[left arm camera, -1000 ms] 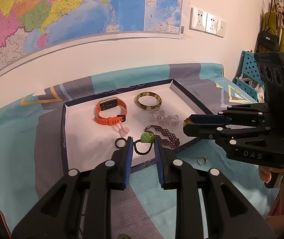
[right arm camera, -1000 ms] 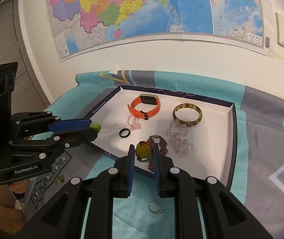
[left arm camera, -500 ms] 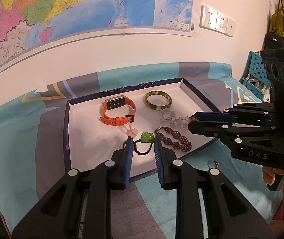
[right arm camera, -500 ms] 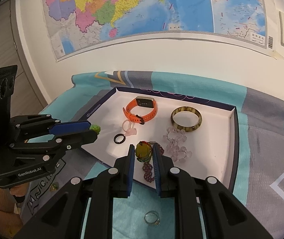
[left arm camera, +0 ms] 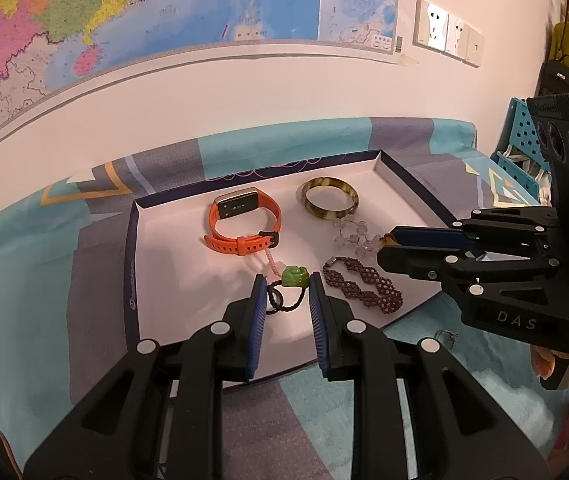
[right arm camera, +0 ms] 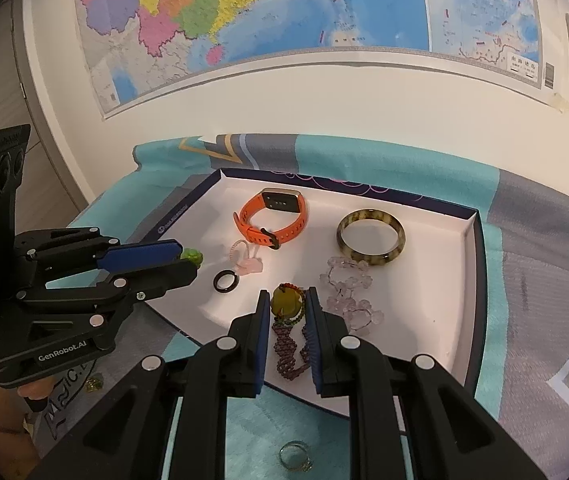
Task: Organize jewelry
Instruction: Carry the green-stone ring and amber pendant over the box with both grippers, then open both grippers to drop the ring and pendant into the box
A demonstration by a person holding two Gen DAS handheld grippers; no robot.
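While both views share the tray point(left arm camera: 132, 264), silver ring point(right arm camera: 294, 455) right-wrist only.

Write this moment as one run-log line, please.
left gripper: shut on green pendant | right gripper: shut on yellow pendant | both over tray

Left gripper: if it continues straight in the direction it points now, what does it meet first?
The left gripper, shut on a green pendant, points down into the white tray. It would probably meet the pink charm first, then the orange watch; depth is unclear.
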